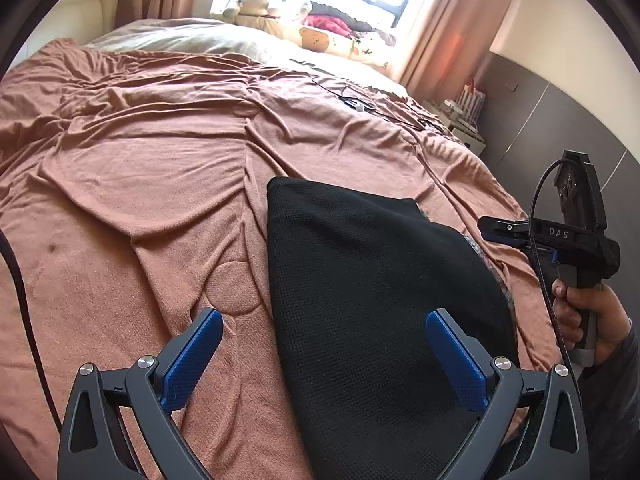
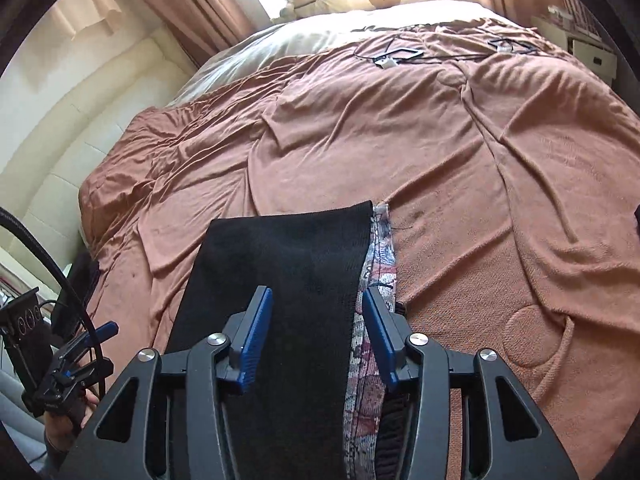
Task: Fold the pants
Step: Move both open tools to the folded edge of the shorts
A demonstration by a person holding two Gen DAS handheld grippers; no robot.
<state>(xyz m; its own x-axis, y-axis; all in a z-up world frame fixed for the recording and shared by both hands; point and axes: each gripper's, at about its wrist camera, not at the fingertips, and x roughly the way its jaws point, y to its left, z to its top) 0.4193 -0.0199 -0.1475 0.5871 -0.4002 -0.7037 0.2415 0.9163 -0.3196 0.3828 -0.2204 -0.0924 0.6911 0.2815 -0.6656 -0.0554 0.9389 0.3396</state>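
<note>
black waffle-knit pants (image 2: 276, 280) lie flat on the bed (image 2: 460, 152), and their long axis runs straight away from both grippers, from the near edge toward the pillows. a patterned inner layer (image 2: 380, 248) shows along the right edge of the pants.

the right gripper (image 2: 318, 320) is nearer to the task: its blue fingers (image 2: 256, 332) stand over the right edge, one over the black cloth and one past the patterned strip, so this edge lies in the gap between them. the gap is about half of full, and the pads do not seem to press on anything yet.

the left gripper (image 1: 324, 360) hangs over the left edge of the pants with its fingers wide apart and empty (one pad over the brown blanket (image 1: 140, 180), one over the cloth). farther away only the wrinkled blanket and a cable (image 2: 400, 56) are seen.
</note>
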